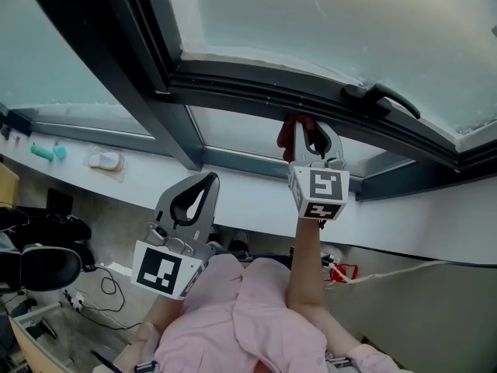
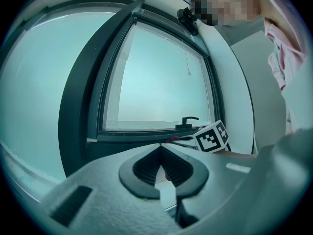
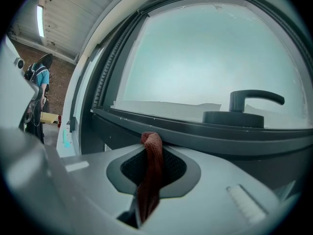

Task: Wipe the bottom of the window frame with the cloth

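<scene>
My right gripper (image 1: 301, 124) is shut on a dark red cloth (image 1: 293, 128), and the cloth's tip touches the dark bottom rail of the window frame (image 1: 256, 92). In the right gripper view the cloth (image 3: 151, 175) runs up between the jaws to the rail (image 3: 195, 136), just left of the black window handle (image 3: 247, 106). My left gripper (image 1: 208, 179) hangs lower and to the left, away from the frame, its jaws closed with nothing between them (image 2: 160, 149). The handle (image 1: 384, 99) sits right of the cloth in the head view.
A white sill (image 1: 256, 200) runs below the frame, with a teal object (image 1: 46, 152) and a white object (image 1: 105, 160) at its left end. A vertical dark mullion (image 1: 116, 61) stands left of the window. Cables and a black chair (image 1: 43, 266) lie on the floor at lower left.
</scene>
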Demonstrator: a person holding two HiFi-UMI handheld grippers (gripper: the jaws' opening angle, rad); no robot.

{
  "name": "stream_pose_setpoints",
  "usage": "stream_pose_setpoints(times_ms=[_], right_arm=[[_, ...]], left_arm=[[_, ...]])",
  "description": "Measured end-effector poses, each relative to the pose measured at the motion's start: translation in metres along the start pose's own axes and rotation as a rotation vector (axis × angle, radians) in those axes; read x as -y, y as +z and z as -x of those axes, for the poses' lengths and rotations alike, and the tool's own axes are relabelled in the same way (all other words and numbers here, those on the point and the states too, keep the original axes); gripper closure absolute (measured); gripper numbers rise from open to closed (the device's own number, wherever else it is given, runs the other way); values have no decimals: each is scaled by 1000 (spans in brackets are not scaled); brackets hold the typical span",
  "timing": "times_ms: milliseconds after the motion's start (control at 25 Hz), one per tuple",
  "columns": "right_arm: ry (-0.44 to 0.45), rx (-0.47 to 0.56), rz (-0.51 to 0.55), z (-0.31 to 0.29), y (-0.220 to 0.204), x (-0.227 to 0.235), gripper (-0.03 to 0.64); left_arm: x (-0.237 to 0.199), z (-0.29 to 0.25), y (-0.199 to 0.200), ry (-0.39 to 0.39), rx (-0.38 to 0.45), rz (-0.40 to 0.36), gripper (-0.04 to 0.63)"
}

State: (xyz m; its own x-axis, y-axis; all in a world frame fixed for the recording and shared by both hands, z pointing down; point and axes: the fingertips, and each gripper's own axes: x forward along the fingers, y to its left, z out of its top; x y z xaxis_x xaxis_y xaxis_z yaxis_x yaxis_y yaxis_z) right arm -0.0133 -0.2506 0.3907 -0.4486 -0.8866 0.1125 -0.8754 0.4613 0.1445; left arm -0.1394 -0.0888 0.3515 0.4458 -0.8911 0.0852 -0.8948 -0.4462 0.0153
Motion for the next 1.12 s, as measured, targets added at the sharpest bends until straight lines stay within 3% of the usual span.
stream_pose_setpoints(times_ms=[480,1120], right_arm=[[-57,-5,-5,12,-6,25,571],[-199,-21,-30,35,-19,76,569]], left_arm=[[10,-2,1,-12,13,0,597],[11,-2,0,-28,16,7,597]])
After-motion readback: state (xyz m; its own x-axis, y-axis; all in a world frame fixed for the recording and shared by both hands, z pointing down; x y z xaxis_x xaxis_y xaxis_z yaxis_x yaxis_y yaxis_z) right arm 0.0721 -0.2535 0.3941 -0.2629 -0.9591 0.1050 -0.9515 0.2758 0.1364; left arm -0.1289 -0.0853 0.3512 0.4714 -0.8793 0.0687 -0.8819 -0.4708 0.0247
